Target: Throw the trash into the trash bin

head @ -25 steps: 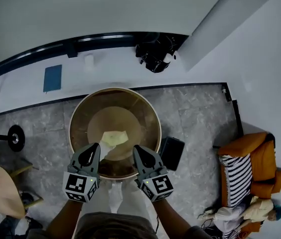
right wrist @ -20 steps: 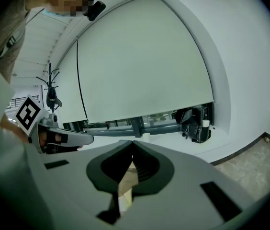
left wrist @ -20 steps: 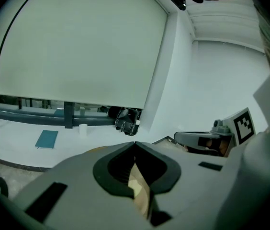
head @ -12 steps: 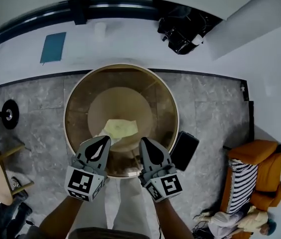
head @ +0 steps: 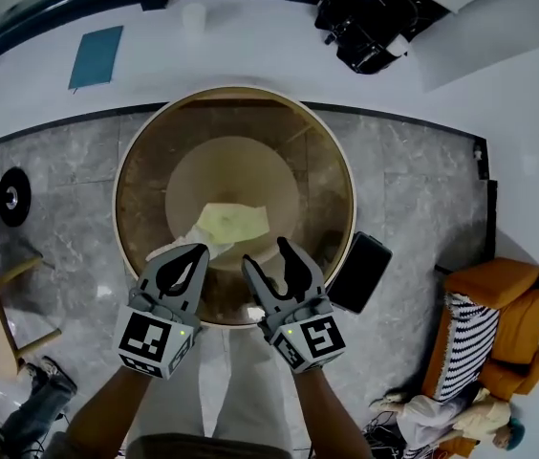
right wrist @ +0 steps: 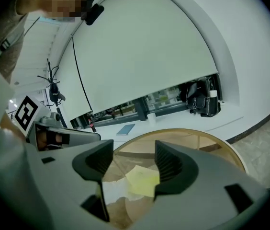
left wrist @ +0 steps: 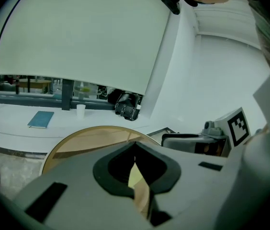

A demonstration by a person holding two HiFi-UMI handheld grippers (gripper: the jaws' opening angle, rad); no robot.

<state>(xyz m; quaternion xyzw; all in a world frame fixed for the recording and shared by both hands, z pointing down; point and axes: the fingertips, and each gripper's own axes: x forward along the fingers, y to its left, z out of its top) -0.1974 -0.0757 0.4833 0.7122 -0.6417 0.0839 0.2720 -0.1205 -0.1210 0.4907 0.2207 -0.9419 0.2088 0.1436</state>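
Right claw (right wrist: 134, 159): jaws have just been opening and are now spread wide. Nothing is between them, only the bin floor shows through the gap. Left claw (left wrist: 135, 148): tips pressed together, no paper visibly pinched in its own view. Both hang side by side just inside the near rim of the round tan trash bin (head: 241, 90), angled down.

Below the tips, a yellow paper (head: 234, 223) lies flat on the bin floor, partly over a crumpled white paper (head: 176, 247). The white paper's edge runs close to the left claw's tip; I can't confirm contact.

Versus a second ago: the bin looms larger, and the papers are in the same spot.

My read: trash is in, task looks essentially done. Black flat case (head: 360, 273) on the stone floor (head: 413, 208) beside the bin isn't involved.
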